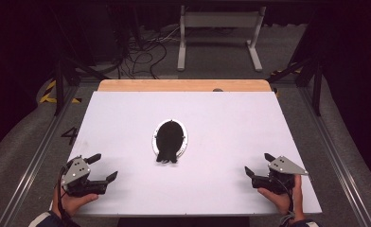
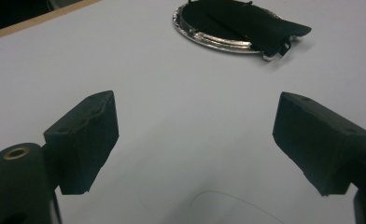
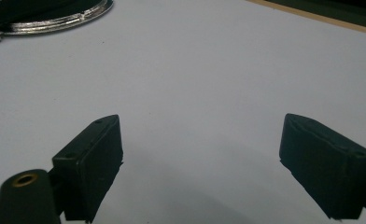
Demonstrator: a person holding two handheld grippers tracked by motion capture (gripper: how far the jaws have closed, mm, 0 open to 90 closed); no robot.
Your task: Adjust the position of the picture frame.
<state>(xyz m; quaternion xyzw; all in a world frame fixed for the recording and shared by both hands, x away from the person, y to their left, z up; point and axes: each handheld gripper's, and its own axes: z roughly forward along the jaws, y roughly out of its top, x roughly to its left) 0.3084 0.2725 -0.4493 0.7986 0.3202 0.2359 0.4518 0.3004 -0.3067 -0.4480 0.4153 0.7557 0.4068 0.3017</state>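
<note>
Two hands come in at the near edge of the table, and each one holds a black gripper. Going from big things to small ones, the biggest is the white table (image 1: 221, 127). It has a strip of light wood (image 1: 183, 85) along its far edge, at twelve o'clock.

Next in size is the silver plate (image 1: 186, 142). It is oval and shiny, and it lies flat close to the middle of the table. A black cloth (image 1: 168, 139) lies on it and covers most of its inside. One end of the cloth hangs over the plate's near rim, toward six o'clock, and rests on the table.

Then come the grippers. The left gripper (image 1: 103, 168) sits at about eight o'clock from the plate, well apart from it. Its jaws stand wide open and nothing is between them. In the left gripper view the plate (image 2: 204, 39) and cloth (image 2: 246, 23) show far ahead, past the two black pads.

The right gripper (image 1: 258, 164) sits at about four o'clock from the plate, also well apart. Its jaws stand wide open too, and they hold nothing. Bare white table shows between its pads, and the plate's rim (image 3: 55, 23) peeks in at the top left of the right gripper view.

Both grippers point in toward the middle of the table.
</note>
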